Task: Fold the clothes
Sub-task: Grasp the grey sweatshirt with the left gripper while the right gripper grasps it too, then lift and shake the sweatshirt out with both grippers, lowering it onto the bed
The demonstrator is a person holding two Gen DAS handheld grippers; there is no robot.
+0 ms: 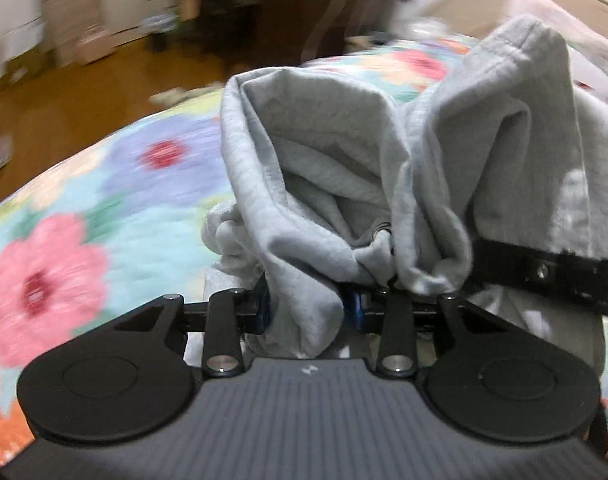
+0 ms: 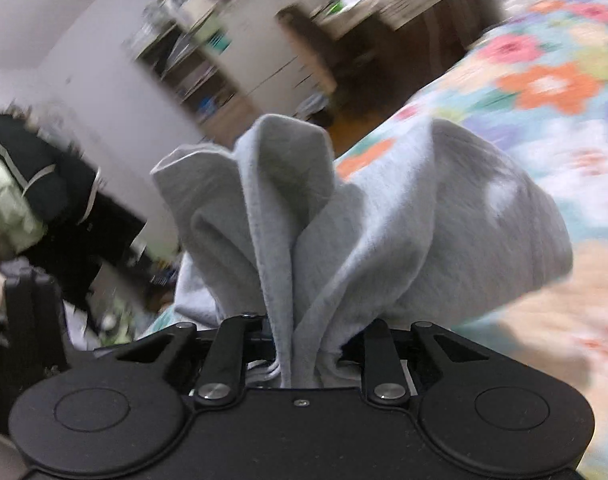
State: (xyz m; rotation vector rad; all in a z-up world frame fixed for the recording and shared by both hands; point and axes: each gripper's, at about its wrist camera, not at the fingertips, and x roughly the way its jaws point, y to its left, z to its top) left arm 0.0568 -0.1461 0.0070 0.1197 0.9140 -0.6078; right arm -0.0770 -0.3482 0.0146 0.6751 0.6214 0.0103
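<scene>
Garment [image 1: 304, 184] bunched, bedspread [image 1: 116, 200], wardrobe [image 2: 232, 52] right-view only

Right gripper [image 2: 304, 344] clamped on grey sweatshirt [image 2: 384, 232].
Your bunched fabric rises in folds above the floral bedspread [image 2: 544, 80].

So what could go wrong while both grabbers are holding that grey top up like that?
The soft grey fleece garment is bunched in thick wads in the left gripper and right gripper, so it may fold crooked. A loose part could slip free. The blurred floral bedspread suggests fast motion, which may tug it out.
</scene>
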